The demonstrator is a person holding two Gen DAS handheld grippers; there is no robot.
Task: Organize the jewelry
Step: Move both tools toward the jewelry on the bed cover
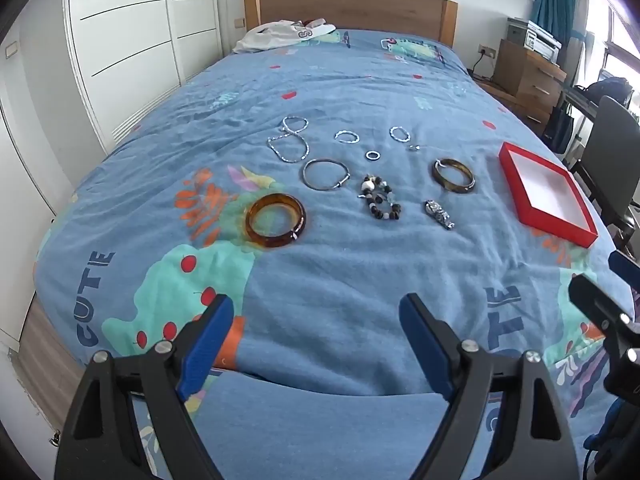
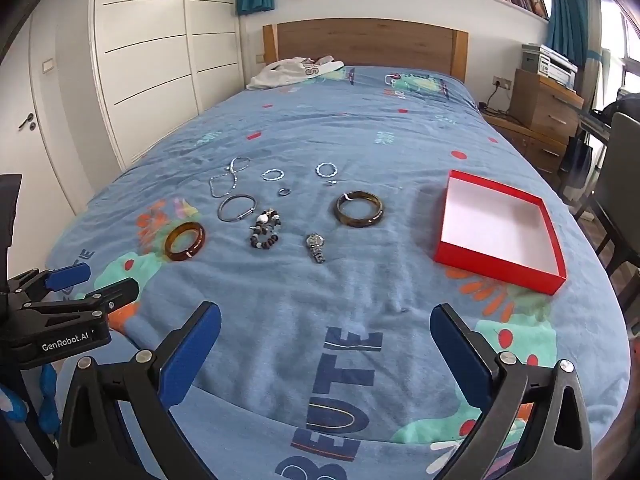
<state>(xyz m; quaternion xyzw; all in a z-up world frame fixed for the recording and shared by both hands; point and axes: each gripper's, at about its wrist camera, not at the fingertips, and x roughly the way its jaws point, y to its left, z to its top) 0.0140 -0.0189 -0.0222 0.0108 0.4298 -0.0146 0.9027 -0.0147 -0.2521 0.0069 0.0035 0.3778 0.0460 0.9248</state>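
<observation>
Several pieces of jewelry lie spread on the blue bedspread: an amber bangle (image 1: 276, 220) (image 2: 185, 241), a thin silver bangle (image 1: 325, 174) (image 2: 236, 208), a beaded bracelet (image 1: 380, 198) (image 2: 265, 233), a dark bangle (image 1: 454, 176) (image 2: 359, 208), a small watch (image 1: 440, 214) (image 2: 316, 253), a silver chain (image 1: 290, 142) (image 2: 228, 178) and small rings (image 1: 372, 155). A red open box (image 1: 546, 192) (image 2: 500, 230) with a white inside sits to their right. My left gripper (image 1: 316, 320) and right gripper (image 2: 326, 330) both hover open over the bed's near end, holding nothing.
White wardrobe doors (image 2: 152, 60) line the left side. A wooden headboard (image 1: 352, 10) and a white garment (image 1: 280, 36) are at the far end. A wooden dresser (image 2: 548, 108) and a chair (image 1: 612, 148) stand to the right of the bed.
</observation>
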